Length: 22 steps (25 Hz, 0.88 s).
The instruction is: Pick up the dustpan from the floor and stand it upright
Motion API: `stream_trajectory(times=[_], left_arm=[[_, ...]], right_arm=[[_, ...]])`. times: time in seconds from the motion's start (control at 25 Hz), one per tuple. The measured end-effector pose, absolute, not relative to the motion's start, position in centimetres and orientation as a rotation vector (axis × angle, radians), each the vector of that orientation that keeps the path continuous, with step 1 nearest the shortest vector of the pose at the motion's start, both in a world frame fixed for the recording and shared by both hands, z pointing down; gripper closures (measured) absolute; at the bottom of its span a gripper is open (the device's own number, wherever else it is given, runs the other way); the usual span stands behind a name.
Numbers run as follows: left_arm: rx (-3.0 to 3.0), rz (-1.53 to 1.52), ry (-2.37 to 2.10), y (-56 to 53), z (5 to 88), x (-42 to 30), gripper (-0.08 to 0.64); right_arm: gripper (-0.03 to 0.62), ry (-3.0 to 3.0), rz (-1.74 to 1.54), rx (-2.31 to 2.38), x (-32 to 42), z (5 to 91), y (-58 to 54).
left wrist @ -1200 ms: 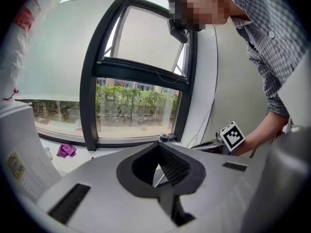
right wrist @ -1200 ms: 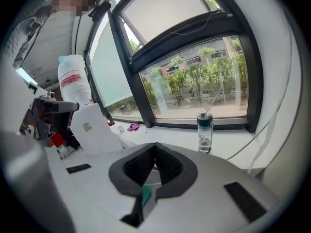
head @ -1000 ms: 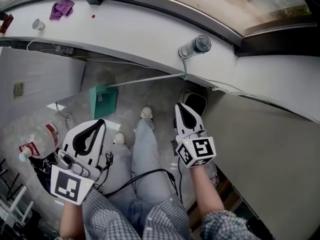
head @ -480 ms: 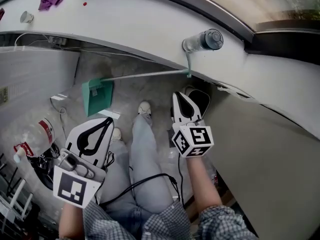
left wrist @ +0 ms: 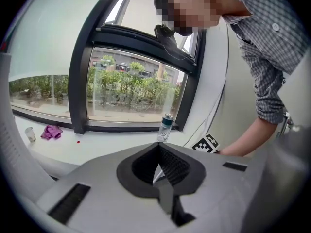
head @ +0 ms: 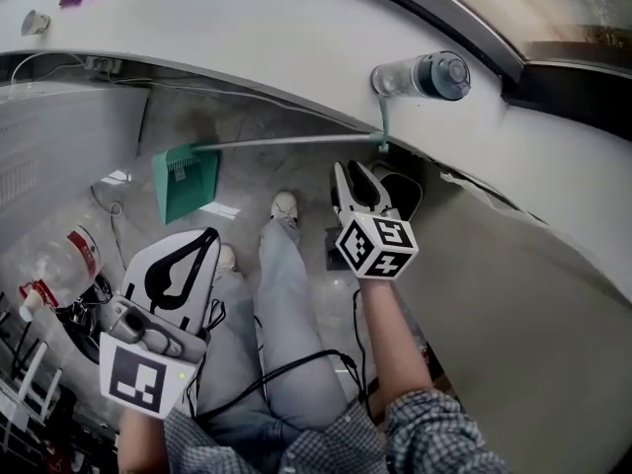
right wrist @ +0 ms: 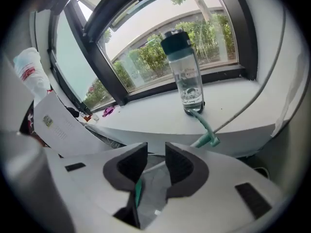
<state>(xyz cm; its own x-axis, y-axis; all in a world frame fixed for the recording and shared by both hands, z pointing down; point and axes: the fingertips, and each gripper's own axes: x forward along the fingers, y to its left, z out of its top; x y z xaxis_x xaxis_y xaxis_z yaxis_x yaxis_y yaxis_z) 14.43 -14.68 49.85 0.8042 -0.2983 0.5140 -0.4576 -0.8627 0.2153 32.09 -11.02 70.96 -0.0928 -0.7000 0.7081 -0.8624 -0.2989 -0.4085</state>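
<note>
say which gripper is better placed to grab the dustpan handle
Right: the right gripper hangs close under the dustpan handle, jaws opening, empty. The left gripper is shut, farther from it.

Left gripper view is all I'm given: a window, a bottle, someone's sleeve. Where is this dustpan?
Observer: Below your picture. The dustpan rests on the floor under the sill.
Operator: Has it got a handle?
Observer: Yes, a long handle. Its green tip leans on the sill's edge just below the bottle.
Operator: Is anything gripping it?
Observer: No. The right hand-held gripper points toward that tip with its jaws opening and nothing between them.
</note>
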Motion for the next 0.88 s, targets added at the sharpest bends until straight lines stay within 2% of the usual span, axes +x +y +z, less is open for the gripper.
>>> stream_trajectory(times=[0.2, 0.52, 0.88], left_arm=[[2.626, 0.691, -0.583, -14.6, 51.4, 14.2, 0.552], [2.584, 0.692, -0.611, -14.8, 53.1, 13.2, 0.553], [2.59, 0.723, -0.605, -14.2, 54.2, 12.4, 0.552]], right_arm=[[0.454, -1.648, 1.447, 2.027, 33.2, 74.9, -11.2], [0.433, -1.424, 1.671, 2.192, 35.2, 80.7, -11.1], [0.382, -1.4, 1.783, 2.267, 35.9, 83.5, -12.3]])
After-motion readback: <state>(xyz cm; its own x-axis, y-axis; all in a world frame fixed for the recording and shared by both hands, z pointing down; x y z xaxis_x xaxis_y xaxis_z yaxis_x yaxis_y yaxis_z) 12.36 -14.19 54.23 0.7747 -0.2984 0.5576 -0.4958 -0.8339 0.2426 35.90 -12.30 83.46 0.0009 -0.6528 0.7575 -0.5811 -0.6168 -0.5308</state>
